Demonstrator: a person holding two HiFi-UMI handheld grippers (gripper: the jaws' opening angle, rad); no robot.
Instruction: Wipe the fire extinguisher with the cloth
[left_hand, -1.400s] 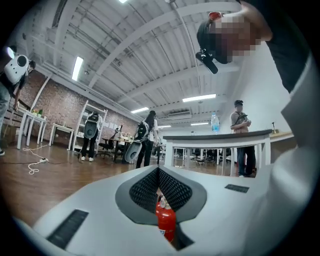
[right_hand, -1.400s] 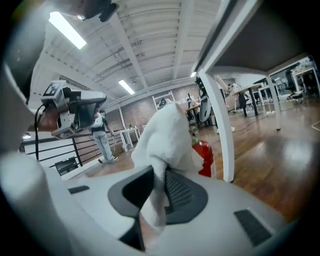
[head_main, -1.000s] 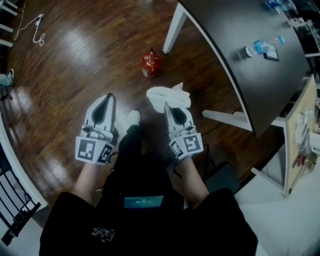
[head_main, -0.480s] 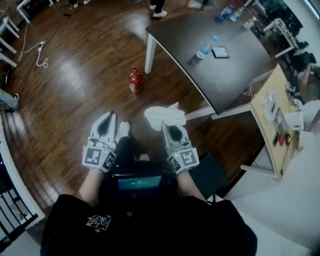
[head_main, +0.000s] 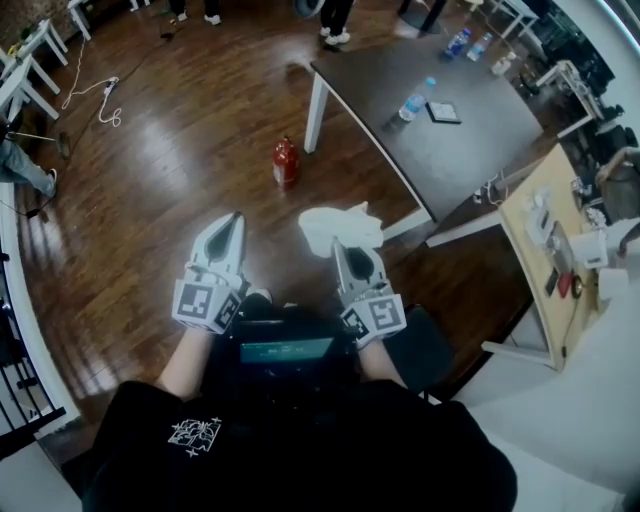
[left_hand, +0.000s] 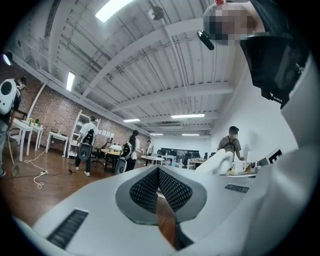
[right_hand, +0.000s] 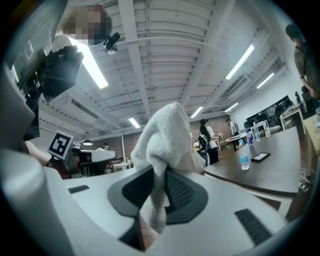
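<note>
A small red fire extinguisher (head_main: 286, 163) stands upright on the wooden floor beside the table's white leg (head_main: 317, 112), well ahead of both grippers. My right gripper (head_main: 347, 243) is shut on a white cloth (head_main: 338, 226), which bunches up above the pads (right_hand: 181, 191) in the right gripper view as the cloth (right_hand: 170, 142). My left gripper (head_main: 232, 217) is shut with nothing between its pads (left_hand: 172, 187). Both grippers are held out level in front of the person's lap, pointing toward the extinguisher.
A dark table (head_main: 440, 150) with white legs stands ahead on the right, carrying a water bottle (head_main: 414, 102) and a phone (head_main: 444, 113). A white cable (head_main: 96, 100) lies on the floor at far left. People stand in the background. A wooden panel (head_main: 540, 230) is at right.
The head camera has tilted up, showing more of the room. The extinguisher now appears farther ahead. Both grippers keep their pose, the right still holding the cloth.
</note>
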